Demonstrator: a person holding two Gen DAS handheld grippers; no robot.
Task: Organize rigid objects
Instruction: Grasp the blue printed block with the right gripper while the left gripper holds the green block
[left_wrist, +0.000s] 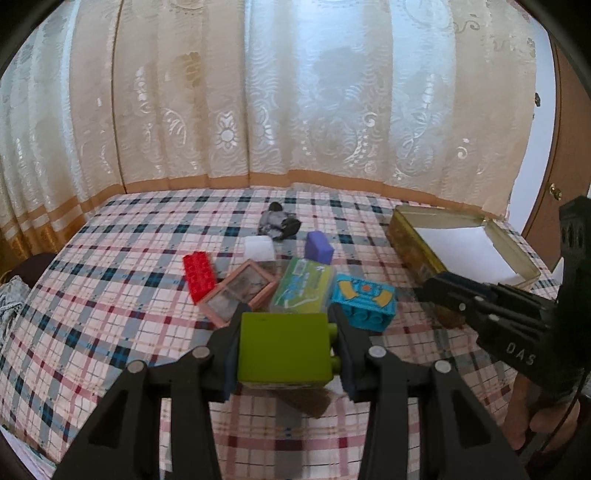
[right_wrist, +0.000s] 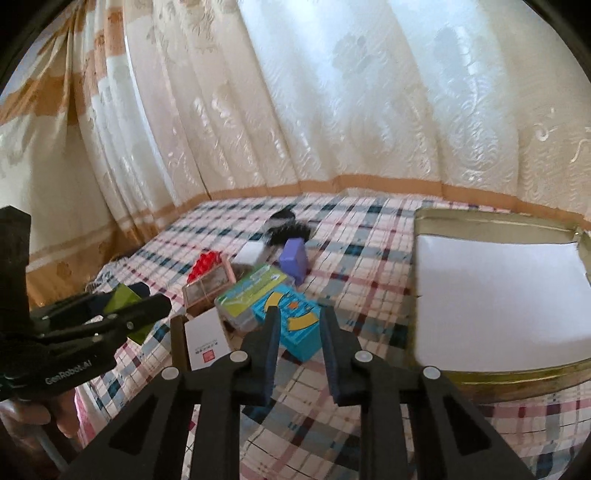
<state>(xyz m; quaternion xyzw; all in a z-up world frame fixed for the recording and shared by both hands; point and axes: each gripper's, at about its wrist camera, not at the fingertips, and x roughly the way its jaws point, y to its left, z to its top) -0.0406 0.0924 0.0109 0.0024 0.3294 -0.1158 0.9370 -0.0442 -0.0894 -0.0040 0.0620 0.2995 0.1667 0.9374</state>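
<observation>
Left tongs (left_wrist: 284, 345): your fingers are clamped on the lime-green block (left_wrist: 282, 347), lifted above the bed (left_wrist: 110, 295).
Right tongs (right_wrist: 297, 354): yours stand parted with nothing between the fingers, hovering over the bed in front of the blue block.
Bed: plaid cover carrying everything.
Tin box (right_wrist: 517, 380): open on your right, white sheet inside.
Pile: pink-framed case (left_wrist: 240, 291), green packet (left_wrist: 303, 284), blue block (left_wrist: 364, 301), red brick (left_wrist: 198, 271), purple block (left_wrist: 318, 246) and white cube (left_wrist: 258, 248) clustered mid-bed.
</observation>
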